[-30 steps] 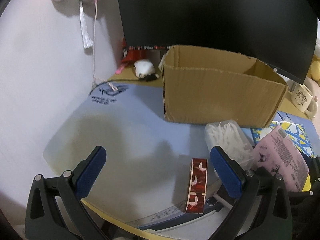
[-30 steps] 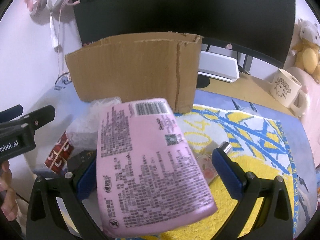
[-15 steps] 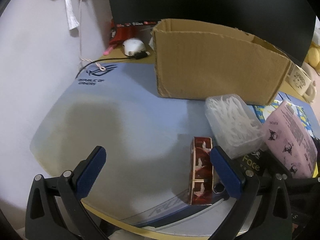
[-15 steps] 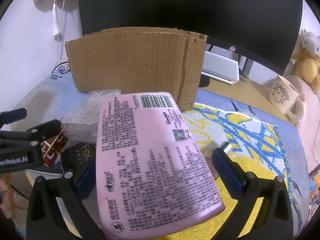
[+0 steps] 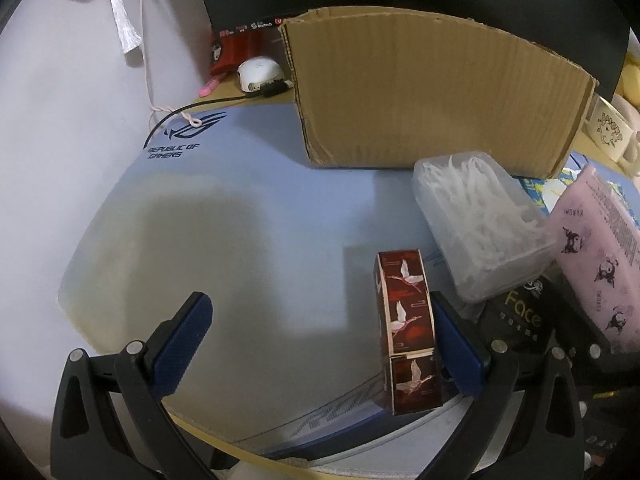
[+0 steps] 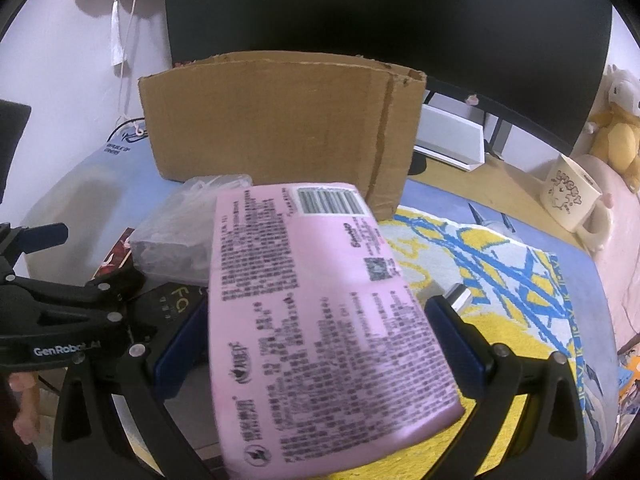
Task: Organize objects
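My left gripper [image 5: 316, 308] is open and low over the blue desk mat [image 5: 240, 208]. A red carton with white cranes [image 5: 404, 320] stands between its fingers, close against the right finger [image 5: 456, 340]. My right gripper [image 6: 316, 312] is shut on a pink printed pack [image 6: 316, 300], held tilted above the desk; the same pink pack [image 5: 596, 248] shows at the right edge of the left wrist view. Behind stands an open cardboard box [image 5: 432, 96] [image 6: 272, 120]. A clear tub of white sticks [image 5: 476, 224] [image 6: 180, 220] rests on a black pack [image 5: 520, 320].
A dark monitor [image 6: 380, 8] rises behind the box. A white mouse [image 5: 260, 74] and its cable lie at the back left. A yellow and blue cloth [image 6: 500, 264], a cream mug [image 6: 568, 196] and a plush toy [image 6: 616, 120] sit to the right.
My left gripper has moved forward and lower, so the red carton now stands inside its fingers. The right gripper has carried the pink pack a little nearer the cardboard box.
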A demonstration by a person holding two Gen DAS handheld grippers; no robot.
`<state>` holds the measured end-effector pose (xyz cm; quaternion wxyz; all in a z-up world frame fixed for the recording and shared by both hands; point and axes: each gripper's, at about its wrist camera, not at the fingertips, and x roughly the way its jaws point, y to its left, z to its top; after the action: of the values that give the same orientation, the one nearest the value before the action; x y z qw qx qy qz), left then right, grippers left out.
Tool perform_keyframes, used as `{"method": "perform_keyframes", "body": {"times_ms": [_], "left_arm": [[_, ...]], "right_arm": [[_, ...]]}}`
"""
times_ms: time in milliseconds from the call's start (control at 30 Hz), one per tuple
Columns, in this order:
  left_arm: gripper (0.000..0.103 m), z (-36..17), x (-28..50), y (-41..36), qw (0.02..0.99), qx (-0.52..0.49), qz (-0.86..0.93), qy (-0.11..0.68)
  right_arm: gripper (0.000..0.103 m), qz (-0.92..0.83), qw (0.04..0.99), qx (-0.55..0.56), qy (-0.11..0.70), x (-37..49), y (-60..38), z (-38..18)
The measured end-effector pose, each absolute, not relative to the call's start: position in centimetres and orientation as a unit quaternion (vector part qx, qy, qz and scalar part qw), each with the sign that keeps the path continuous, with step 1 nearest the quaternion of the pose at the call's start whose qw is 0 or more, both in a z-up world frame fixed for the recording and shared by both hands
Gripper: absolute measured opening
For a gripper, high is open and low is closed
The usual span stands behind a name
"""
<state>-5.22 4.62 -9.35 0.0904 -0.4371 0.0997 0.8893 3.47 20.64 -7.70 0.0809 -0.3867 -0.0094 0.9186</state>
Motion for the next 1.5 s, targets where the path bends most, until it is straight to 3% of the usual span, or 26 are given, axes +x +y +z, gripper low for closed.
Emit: {"method": "perform_keyframes", "body": {"times_ms": [200,667,700,733,800,833,867,900,1000,1500], "left_arm": [[0.103,-9.8,-5.1,3.5,0.100,-0.438,0.892,0.050],[0.102,-9.9,-5.1,3.7,0.116,-0.437,0.890,0.056],[0.099,-9.9,-5.0,3.7,0.118,-0.436,0.890,0.057],[0.089,-9.7,-4.9,3.8,0.122,-0.432,0.892,0.058],[0.060,-9.2,-4.4,3.9,0.132,-0.420,0.896,0.062],[0.036,-9.1,-4.1,4.1,0.138,-0.415,0.897,0.064],[0.023,-9.0,-4.0,4.2,0.140,-0.414,0.897,0.065],[0.020,-8.9,-4.0,4.2,0.139,-0.413,0.898,0.063],[0.020,-8.8,-4.0,4.0,0.134,-0.412,0.900,0.052],[0.020,-8.5,-4.5,2.0,0.092,-0.399,0.912,0.030]], "right_arm": [[0.103,0.917,0.081,-0.390,-0.005,3.9,20.2,-7.7],[0.103,0.914,0.089,-0.397,-0.006,3.9,20.2,-7.7],[0.101,0.914,0.092,-0.394,-0.006,3.9,20.2,-7.6],[0.096,0.915,0.098,-0.391,-0.007,4.0,20.2,-7.6],[0.088,0.917,0.109,-0.384,-0.011,4.2,20.1,-7.3],[0.085,0.918,0.107,-0.382,-0.012,4.3,20.2,-7.2],[0.081,0.919,0.105,-0.380,-0.012,4.3,20.2,-7.1],[0.075,0.920,0.105,-0.377,-0.010,4.4,20.2,-7.0],[0.073,0.923,0.112,-0.369,-0.017,4.7,20.1,-6.7],[0.072,0.938,0.097,-0.331,0.026,5.8,20.7,-5.6]]}}
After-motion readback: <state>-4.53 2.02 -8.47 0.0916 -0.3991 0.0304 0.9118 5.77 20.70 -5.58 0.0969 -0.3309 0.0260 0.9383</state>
